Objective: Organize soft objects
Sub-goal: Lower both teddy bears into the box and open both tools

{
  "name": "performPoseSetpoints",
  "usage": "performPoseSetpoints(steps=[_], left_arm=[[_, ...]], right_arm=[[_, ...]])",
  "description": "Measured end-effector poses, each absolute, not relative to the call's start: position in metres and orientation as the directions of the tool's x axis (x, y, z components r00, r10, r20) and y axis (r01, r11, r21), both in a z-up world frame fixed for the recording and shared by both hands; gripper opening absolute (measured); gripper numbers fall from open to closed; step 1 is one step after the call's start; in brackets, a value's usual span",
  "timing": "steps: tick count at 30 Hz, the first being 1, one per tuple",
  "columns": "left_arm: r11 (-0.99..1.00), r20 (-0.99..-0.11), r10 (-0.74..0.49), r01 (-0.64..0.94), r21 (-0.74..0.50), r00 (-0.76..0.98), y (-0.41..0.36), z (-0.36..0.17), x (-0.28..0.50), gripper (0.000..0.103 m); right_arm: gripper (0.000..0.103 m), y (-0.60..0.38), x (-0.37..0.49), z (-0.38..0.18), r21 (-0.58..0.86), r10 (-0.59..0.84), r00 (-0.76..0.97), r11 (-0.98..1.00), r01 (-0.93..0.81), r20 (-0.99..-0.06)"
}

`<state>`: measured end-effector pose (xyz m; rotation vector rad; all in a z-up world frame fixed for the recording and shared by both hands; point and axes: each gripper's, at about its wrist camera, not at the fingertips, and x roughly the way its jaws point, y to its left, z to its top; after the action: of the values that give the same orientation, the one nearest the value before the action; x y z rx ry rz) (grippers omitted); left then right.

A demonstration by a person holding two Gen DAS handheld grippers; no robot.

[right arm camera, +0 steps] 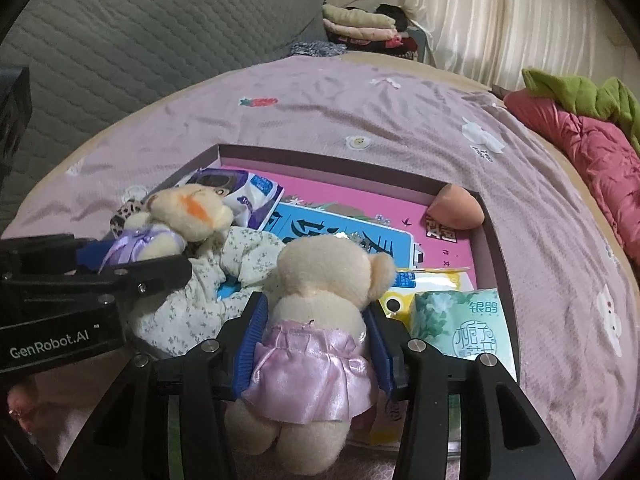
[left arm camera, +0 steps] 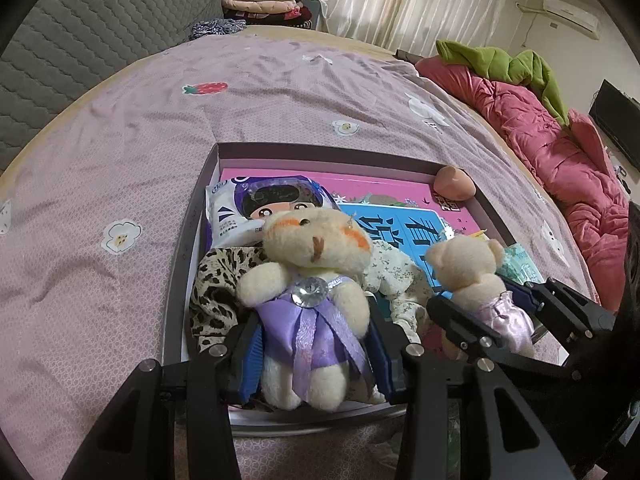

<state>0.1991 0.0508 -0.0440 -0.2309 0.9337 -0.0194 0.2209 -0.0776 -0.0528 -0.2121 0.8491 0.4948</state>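
Observation:
My left gripper (left arm camera: 314,344) is shut on a cream teddy bear in a purple dress (left arm camera: 308,280), held upright over the near left part of the box (left arm camera: 320,151). My right gripper (right arm camera: 314,340) is shut on a smaller cream teddy bear in a pink dress (right arm camera: 320,304), seen from behind, over the near right part of the box (right arm camera: 328,158). The right gripper (left arm camera: 486,308) with the pink-dress bear (left arm camera: 470,268) also shows in the left wrist view. The left gripper (right arm camera: 132,256) with the purple-dress bear (right arm camera: 188,212) also shows in the right wrist view.
The box lies on a pink bedsheet (left arm camera: 280,80) and holds a pink book (left arm camera: 400,196), a wipes pack (left arm camera: 248,208), leopard cloth (left arm camera: 220,280), floral cloth (right arm camera: 208,280), a tissue pack (right arm camera: 468,320) and a peach sponge (right arm camera: 456,212). A red quilt (left arm camera: 560,152) lies right, a grey headboard (left arm camera: 100,32) left.

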Motion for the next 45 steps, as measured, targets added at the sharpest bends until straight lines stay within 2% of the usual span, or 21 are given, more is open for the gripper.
performPoseSetpoints(steps=[6, 14, 28, 36, 45], left_arm=[[0.974, -0.793, -0.12, -0.084, -0.211, 0.597, 0.051, -0.044, 0.199, 0.045], [0.974, -0.794, -0.12, -0.085, -0.211, 0.595, 0.051, -0.043, 0.199, 0.046], [0.975, -0.799, -0.11, -0.092, -0.202, 0.592, 0.055, -0.039, 0.201, 0.048], [0.979, -0.771, -0.105, -0.072, -0.192, 0.628, 0.053, -0.028, 0.196, 0.056], [0.982, -0.729, -0.105, -0.046, -0.184, 0.677, 0.053, -0.012, 0.187, 0.057]], right_arm=[[0.056, -0.072, 0.219, -0.057, 0.004, 0.324, 0.532, 0.857, -0.515, -0.783], [0.068, -0.067, 0.213, -0.052, -0.059, 0.31, 0.568, 0.841, -0.538, -0.762], [0.069, -0.096, 0.218, -0.019, -0.064, 0.303, 0.651, 0.877, -0.476, -0.696], [0.07, -0.109, 0.22, -0.012, -0.079, 0.268, 0.685, 0.899, -0.43, -0.678], [0.07, -0.127, 0.218, -0.004, -0.082, 0.237, 0.718, 0.922, -0.379, -0.655]])
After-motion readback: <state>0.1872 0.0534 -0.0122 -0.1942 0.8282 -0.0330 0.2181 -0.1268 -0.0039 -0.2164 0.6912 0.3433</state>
